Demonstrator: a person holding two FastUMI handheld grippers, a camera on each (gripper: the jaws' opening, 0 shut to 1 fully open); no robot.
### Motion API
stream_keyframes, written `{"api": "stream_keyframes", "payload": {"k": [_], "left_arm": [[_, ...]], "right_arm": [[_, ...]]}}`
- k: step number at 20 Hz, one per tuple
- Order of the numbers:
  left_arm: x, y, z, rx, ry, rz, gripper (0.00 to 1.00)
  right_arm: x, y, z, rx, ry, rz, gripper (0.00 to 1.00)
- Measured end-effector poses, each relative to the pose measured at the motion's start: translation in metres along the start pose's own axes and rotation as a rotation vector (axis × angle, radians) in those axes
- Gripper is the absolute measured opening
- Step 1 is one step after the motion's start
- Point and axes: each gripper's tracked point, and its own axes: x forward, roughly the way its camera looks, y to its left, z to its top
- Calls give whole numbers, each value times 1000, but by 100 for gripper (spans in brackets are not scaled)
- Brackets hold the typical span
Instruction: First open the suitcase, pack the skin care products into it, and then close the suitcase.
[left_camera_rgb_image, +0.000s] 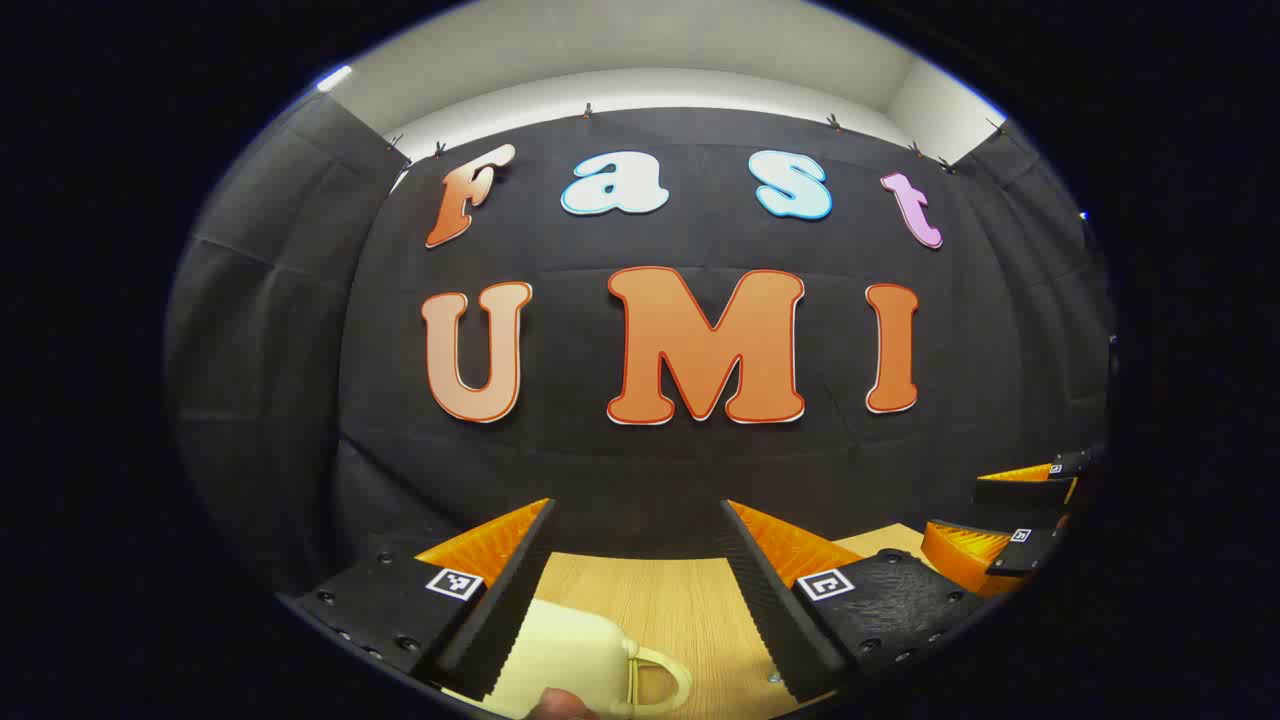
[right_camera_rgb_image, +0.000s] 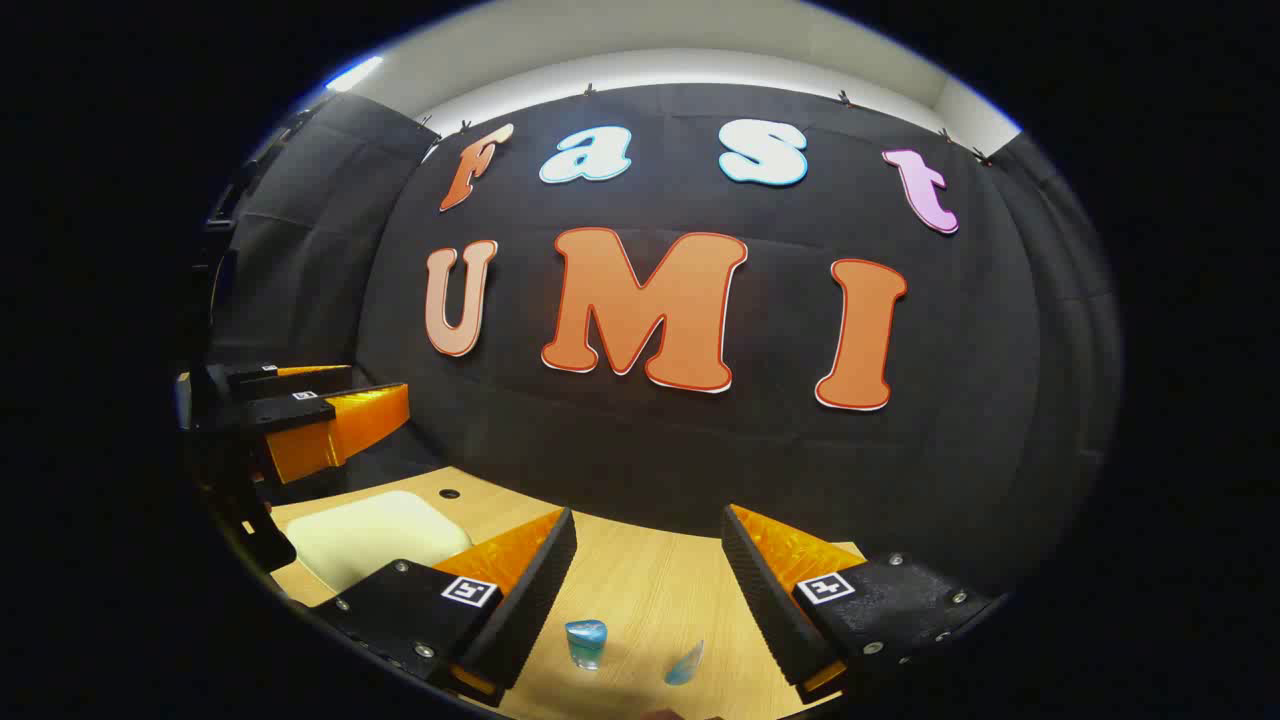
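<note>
So your suitcase (left_camera_rgb_image: 570, 650) sits closed near the table's (right_camera_rgb_image: 640, 580) left edge. Both grippers, left gripper (left_camera_rgb_image: 640, 590) and right gripper (right_camera_rgb_image: 645, 590), are spread, empty. Blue products (right_camera_rgb_image: 586, 642) unpacked.

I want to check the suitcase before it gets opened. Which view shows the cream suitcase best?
The left gripper view: the suitcase lies just under the open left gripper, and its handle shows, though the near part is cut off. The right gripper view shows only a plain cream slab of it on the table, partly behind a finger.
</note>
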Motion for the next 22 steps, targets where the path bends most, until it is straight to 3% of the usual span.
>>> {"api": "stream_keyframes", "payload": {"k": [18,22], "left_arm": [[26,-13,-25,85,59,-81,98],[28,-24,-51,247,98,-150,99]], "right_arm": [[10,-6,-16,14,47,-75,93],[10,-15,-25,19,66,-91,93]]}}
